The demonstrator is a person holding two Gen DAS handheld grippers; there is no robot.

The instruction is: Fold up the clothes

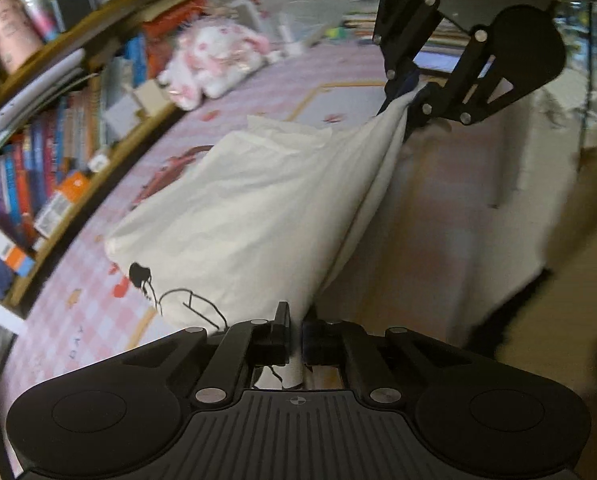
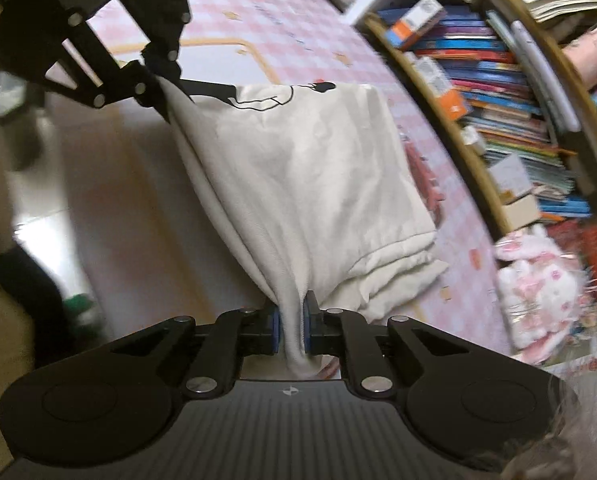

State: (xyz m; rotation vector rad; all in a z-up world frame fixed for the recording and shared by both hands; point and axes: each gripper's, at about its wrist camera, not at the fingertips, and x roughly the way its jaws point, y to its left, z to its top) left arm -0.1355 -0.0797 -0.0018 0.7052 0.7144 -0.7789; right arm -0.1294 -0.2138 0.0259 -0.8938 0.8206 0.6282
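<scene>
Bookshelves (image 1: 38, 152) packed with books run along one side of a pink checked mat (image 1: 98, 312), with a plush toy (image 1: 214, 60) lying at the mat's far end. On that mat lies the white shirt (image 1: 250, 208), its near edge lifted. Left tool (image 1: 296, 340) is pinched tight on one corner of that edge, just ahead of its camera; right tool (image 2: 292, 328) is likewise pressed together on the other corner. Cloth hangs taut between the two tools, likely so the raised edge can be carried over the rest for a fold. Pale floor (image 2: 110, 184) shows beside the mat.
</scene>
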